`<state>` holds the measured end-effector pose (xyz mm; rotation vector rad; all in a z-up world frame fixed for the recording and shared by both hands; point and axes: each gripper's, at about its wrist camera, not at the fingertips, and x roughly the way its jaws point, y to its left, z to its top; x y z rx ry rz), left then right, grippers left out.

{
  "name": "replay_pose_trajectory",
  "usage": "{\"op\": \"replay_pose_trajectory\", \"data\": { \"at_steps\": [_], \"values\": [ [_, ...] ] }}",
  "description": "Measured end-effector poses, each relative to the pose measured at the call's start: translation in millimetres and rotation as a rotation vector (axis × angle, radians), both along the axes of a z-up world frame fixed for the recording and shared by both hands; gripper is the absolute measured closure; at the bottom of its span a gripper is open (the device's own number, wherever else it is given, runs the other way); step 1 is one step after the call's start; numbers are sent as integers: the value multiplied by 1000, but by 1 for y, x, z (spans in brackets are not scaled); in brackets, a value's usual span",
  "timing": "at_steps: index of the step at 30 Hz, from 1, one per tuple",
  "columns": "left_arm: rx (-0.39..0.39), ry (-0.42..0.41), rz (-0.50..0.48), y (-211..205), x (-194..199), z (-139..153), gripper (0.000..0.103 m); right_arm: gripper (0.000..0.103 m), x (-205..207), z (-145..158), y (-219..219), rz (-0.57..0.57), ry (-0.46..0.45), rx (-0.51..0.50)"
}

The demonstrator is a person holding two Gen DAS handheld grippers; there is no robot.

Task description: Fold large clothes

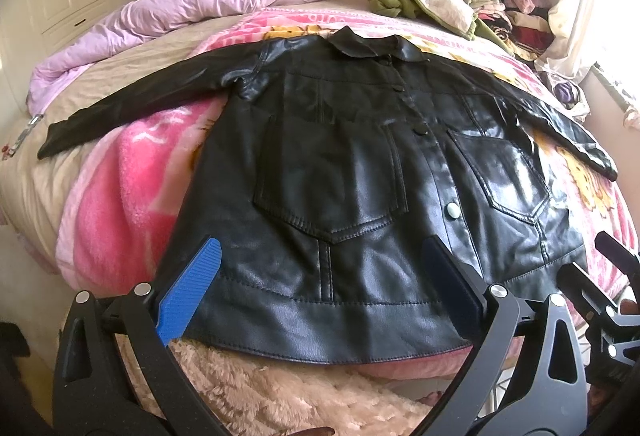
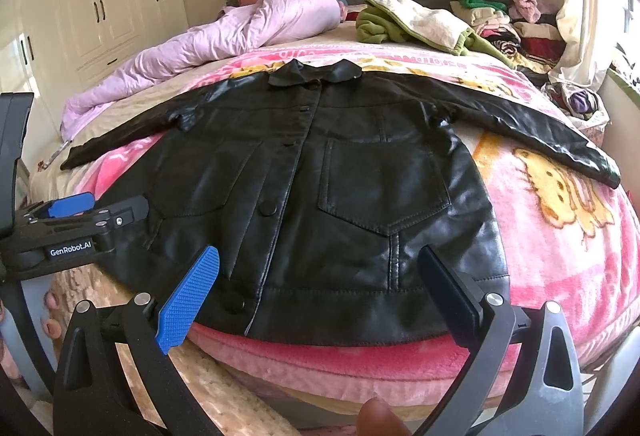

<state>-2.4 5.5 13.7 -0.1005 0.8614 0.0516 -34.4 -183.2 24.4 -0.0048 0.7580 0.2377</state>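
Home bedroom: bed (image 2: pixel 560 236), wardrobe (image 2: pixel 100 8)

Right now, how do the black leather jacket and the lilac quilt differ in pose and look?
The black leather jacket lies spread flat, front up, sleeves out to both sides; the lilac quilt is bunched in a heap near the headboard. The jacket is glossy and smooth; the quilt is matte and wrinkled. Both lie on the bed, untouched by either gripper.

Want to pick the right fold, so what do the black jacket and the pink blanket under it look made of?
Black jacket: looks like leather or faux leather, glossy, with bright window glare and stitched seams. Pink blanket: seems plush fleece, matte, with fuzzy pile and a printed cartoon.
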Motion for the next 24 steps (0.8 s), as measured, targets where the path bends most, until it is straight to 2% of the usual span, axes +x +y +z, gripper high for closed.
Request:
{"op": "replay_pose_trajectory", "data": {
  "at_steps": [16, 24],
  "values": [
    [-26, -11, 23, 17, 24, 9, 9, 4, 27, 5, 12, 4, 9, 32],
    [-8, -41, 41, 26, 43, 19, 9, 4, 48, 15, 12, -16, -4, 57]
  ]
}}
